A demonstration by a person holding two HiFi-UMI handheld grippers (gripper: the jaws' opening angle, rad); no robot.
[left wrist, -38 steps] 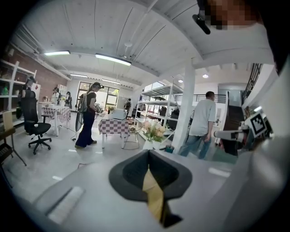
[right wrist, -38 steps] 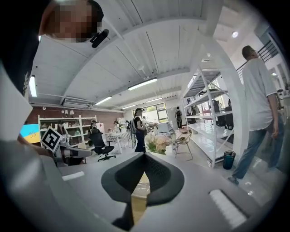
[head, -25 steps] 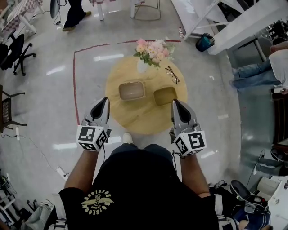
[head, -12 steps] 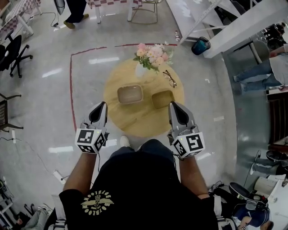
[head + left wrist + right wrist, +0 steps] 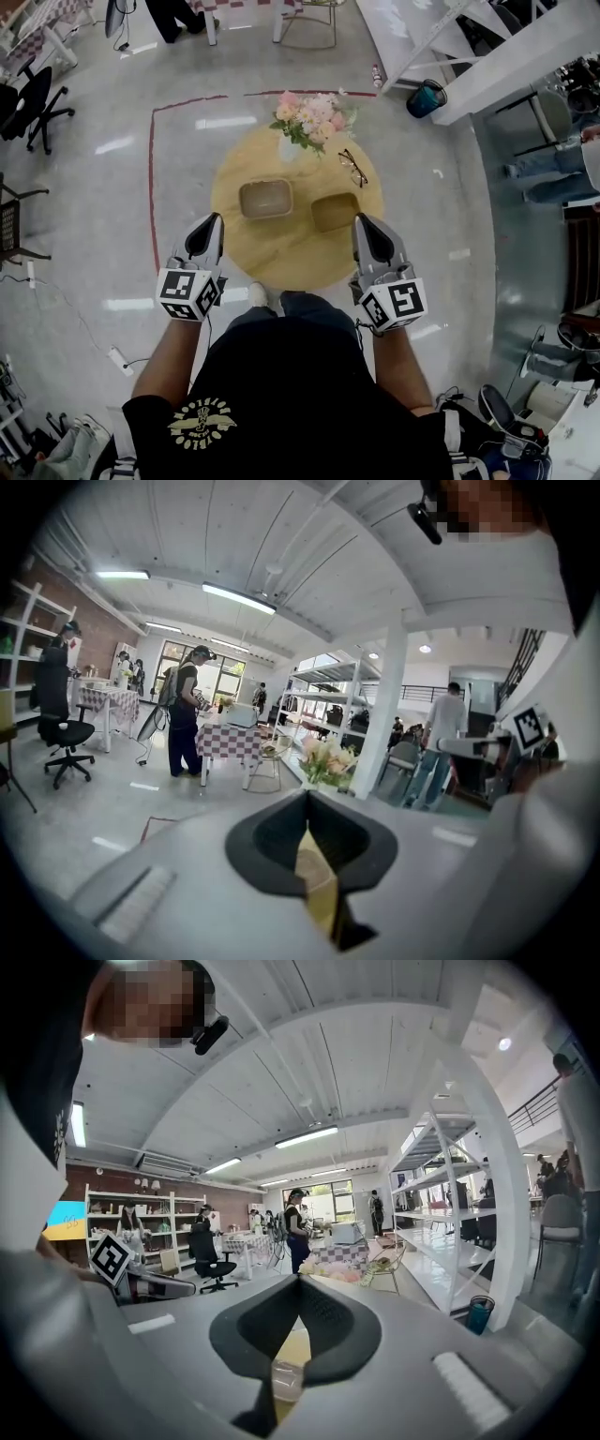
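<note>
Both hover at the near rim of the round desk (image 5: 281,258): left gripper (image 5: 214,219), right gripper (image 5: 361,221), fingers pressed together on nothing. The boxes sit ahead at mid-desk, the pale box (image 5: 265,199) on my left and the olive box (image 5: 335,211) just beside it. I reckon the fingers need spreading before I close in, steering clear of the glasses (image 5: 352,169) and flowers (image 5: 309,114). Glossy grey floor (image 5: 94,234), red tape line (image 5: 150,187), white shelving (image 5: 427,1213) beyond.

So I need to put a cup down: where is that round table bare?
Bare wood runs along the table's near rim, in front of the pale tray and the brown tray. The far side is crowded with flowers and glasses.
</note>
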